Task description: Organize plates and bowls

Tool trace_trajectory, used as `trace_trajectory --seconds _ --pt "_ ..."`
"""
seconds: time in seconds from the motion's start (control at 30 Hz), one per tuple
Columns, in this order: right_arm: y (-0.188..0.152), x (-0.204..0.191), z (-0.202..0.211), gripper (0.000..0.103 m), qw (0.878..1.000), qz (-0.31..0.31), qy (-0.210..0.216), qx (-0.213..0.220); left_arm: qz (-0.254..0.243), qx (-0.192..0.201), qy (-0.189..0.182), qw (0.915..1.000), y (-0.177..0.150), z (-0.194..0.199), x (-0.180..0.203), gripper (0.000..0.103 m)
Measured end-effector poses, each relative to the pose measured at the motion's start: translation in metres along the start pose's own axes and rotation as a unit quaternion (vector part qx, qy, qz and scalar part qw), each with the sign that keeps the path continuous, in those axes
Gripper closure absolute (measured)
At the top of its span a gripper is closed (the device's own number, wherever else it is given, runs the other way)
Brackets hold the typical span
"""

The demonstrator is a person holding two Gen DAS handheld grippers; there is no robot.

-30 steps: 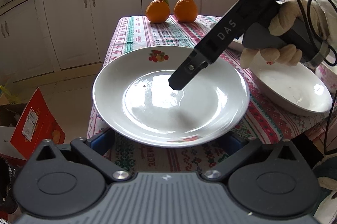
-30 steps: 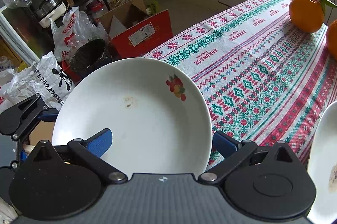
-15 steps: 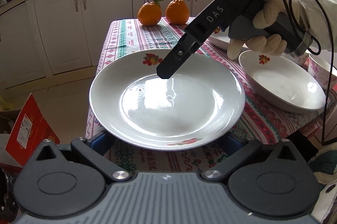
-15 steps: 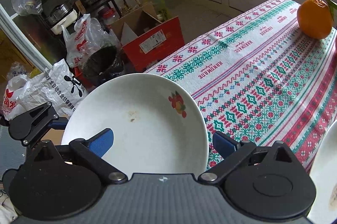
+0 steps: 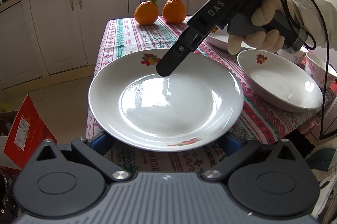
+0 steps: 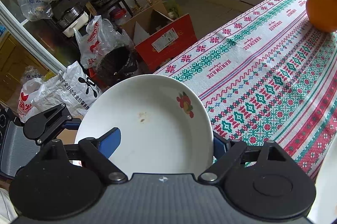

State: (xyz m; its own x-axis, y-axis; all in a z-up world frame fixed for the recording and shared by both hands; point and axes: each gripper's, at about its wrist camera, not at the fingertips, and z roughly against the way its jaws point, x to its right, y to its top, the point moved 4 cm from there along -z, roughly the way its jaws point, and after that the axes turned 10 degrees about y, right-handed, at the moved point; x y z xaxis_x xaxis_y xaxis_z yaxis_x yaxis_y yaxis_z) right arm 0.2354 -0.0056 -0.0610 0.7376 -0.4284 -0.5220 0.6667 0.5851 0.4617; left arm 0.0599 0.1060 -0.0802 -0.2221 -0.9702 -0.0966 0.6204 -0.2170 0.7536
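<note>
A white plate (image 5: 168,102) with fruit prints hangs over the table's near-left corner. It is carried on my left gripper (image 5: 166,140), whose blue pads sit under its near rim with the tips hidden. My right gripper (image 5: 166,70) reaches in from the upper right, held by a gloved hand (image 5: 257,34). In the right wrist view the plate (image 6: 158,125) lies between the closing jaws of my right gripper (image 6: 166,137). One pad hovers over the plate's inside and the other sits outside its rim, neither pressing. My left gripper (image 6: 69,125) shows at the plate's left rim.
A deep white bowl (image 5: 278,85), another dish (image 5: 219,38) and a floral bowl (image 5: 320,72) stand on the patterned tablecloth (image 5: 130,38) to the right. Two oranges (image 5: 146,13) sit at the far end. A red box (image 6: 166,40) and bags lie on the floor.
The right gripper's pads have drawn closer together around the plate. Its finger has slid from the plate's middle toward the far rim. The plate stays put in the left gripper.
</note>
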Motion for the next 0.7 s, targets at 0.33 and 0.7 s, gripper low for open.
trace_trajectory --seconds 0.33,0.7 --pt "0.008 0.007 0.009 0.011 1.0 0.005 -0.019 0.011 -0.022 0.009 -0.004 0.9997 0.015 -0.01 -0.003 0.001" --pt "0.028 0.037 0.025 0.011 0.998 -0.01 -0.048 0.036 -0.028 0.012 -0.032 0.999 0.046 -0.048 -0.013 0.001"
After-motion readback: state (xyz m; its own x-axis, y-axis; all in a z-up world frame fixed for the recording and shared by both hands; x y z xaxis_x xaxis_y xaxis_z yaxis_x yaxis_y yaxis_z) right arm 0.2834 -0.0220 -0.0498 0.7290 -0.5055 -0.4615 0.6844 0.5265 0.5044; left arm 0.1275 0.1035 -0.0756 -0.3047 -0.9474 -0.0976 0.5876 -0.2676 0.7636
